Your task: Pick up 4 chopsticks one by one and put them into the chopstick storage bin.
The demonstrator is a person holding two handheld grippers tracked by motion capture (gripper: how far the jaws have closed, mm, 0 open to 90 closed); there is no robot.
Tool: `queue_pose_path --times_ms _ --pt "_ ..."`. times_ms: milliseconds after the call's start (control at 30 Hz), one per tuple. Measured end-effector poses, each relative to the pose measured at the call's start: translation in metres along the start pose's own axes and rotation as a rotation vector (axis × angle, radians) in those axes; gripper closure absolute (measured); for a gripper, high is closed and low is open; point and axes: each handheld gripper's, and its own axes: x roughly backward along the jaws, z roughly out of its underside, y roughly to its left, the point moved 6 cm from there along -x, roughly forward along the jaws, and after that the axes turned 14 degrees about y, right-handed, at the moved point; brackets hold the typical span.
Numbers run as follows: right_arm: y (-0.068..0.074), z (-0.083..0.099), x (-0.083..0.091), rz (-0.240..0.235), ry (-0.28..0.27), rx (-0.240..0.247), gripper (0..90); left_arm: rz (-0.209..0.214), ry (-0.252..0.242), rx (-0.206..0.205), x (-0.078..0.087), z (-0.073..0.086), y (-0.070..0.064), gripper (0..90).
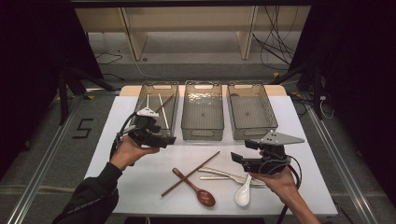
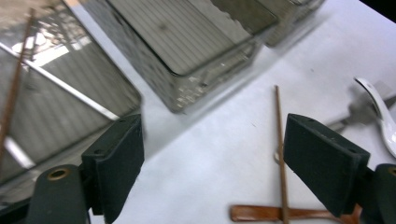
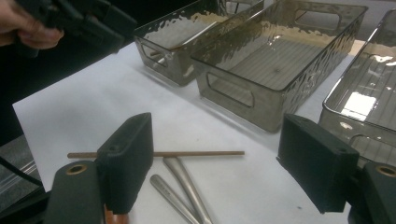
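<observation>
In the left gripper view the brown wooden spoon point(image 2: 261, 213) is cut off by the bottom edge and partly hidden behind the right-hand jaw, so its bowl cannot be seen. The white spoon point(image 2: 380, 114) runs off the right edge there. The left bin point(image 2: 70, 93) is blurred and cropped by the left edge of that picture. In the right gripper view the two metal handles point(image 3: 180, 189) leave at the bottom edge, their working ends unseen, and one end of the chopstick point(image 3: 187, 153) passes behind the left-hand jaw
</observation>
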Motion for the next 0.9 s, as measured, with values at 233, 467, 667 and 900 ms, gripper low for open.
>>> queue_pose_path --times_ms 233,467,667,900 --pt "0.001 0.0 0.0 0.0 -0.001 0.0 27.4 0.021 0.072 -0.043 -0.013 0.013 -0.019 18.1" --pt "0.0 0.0 -0.001 -0.001 0.0 0.004 27.4 0.024 0.161 -0.077 -0.028 0.026 -0.033 17.4" --pt "0.002 0.0 -0.001 0.0 0.004 0.008 27.4 0.032 0.229 -0.105 -0.039 0.04 -0.044 17.5" --pt "0.001 0.0 -0.002 -0.001 0.008 0.007 27.4 0.037 0.269 -0.108 -0.049 0.049 -0.05 17.0"
